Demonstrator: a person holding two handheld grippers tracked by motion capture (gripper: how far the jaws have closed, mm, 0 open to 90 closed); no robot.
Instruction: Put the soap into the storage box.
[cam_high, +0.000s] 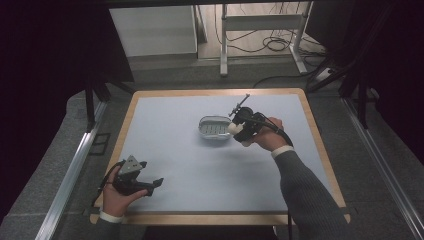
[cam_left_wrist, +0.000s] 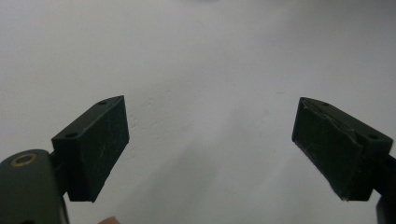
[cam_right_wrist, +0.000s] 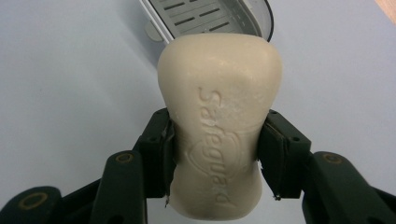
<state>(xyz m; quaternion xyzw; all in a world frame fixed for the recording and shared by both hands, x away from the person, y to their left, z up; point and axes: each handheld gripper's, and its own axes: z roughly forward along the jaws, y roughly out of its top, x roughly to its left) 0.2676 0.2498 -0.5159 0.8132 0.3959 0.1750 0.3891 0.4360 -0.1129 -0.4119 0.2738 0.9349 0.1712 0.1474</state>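
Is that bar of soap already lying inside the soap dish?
No, the bar of soap is clamped between the right gripper's jaws, with the soap dish beyond it.

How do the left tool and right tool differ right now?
The right tool is clamped on the soap bar; the left tool stands open with nothing between its jaws. The right tool is held at the soap dish; the left tool sits near the table's front edge. Both have black jaws.

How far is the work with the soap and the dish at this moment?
Done: the right gripper is clamped on the soap bar. In hand: the bar hangs beside the slotted soap dish. Left: lowering it in and releasing. The left gripper is open and idle.
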